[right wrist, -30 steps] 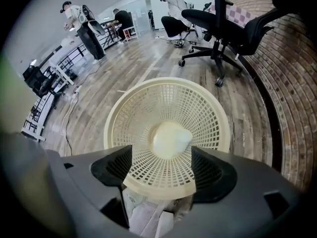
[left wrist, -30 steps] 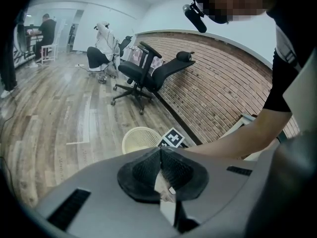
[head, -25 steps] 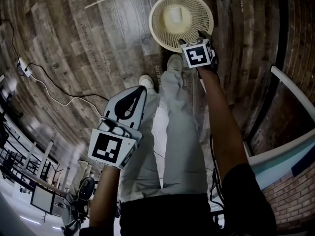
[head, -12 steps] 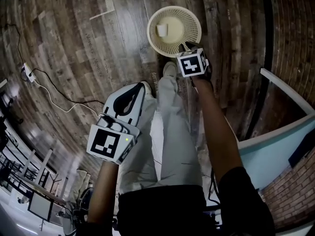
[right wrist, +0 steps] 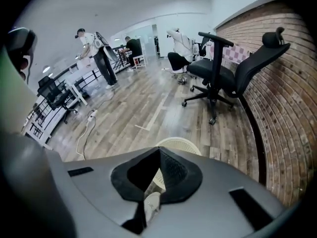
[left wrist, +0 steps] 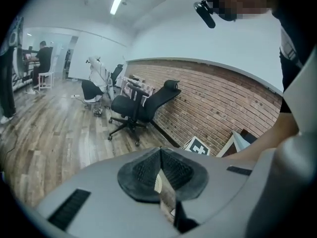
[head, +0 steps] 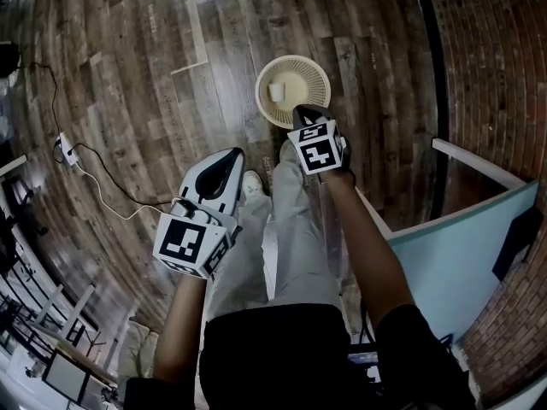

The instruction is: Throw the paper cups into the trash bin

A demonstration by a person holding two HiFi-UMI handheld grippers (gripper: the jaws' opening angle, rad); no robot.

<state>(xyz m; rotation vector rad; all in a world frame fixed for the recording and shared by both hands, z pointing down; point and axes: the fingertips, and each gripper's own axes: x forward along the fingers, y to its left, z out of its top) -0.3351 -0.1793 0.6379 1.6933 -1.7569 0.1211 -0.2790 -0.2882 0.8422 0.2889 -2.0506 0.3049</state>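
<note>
Head view showed the cream, round, lattice plastic trash bin (head: 316,77) standing on the dark wooden plank floor (head: 128,67). One small white paper cup (head: 277,90) was already inside it, on the left part of its bottom. Whether that cup stood or lay on its side, and so how its long axis ran, I could not tell. The right gripper (head: 305,112) was the nearer one. It hung over the bin's near rim and pointed steeply down, and the cup lay just ahead of its jaws, a little to the left. These jaws had just been closing and were pressed together with nothing between them. The left gripper (head: 231,157) was well apart from the bin, to the left and closer to the person, with its jaws also clenched together and empty. No other cup appeared in any view, so I judged that the coming move must first find one. No brand or readable writing showed, only black and white square markers on both cubes.
</note>
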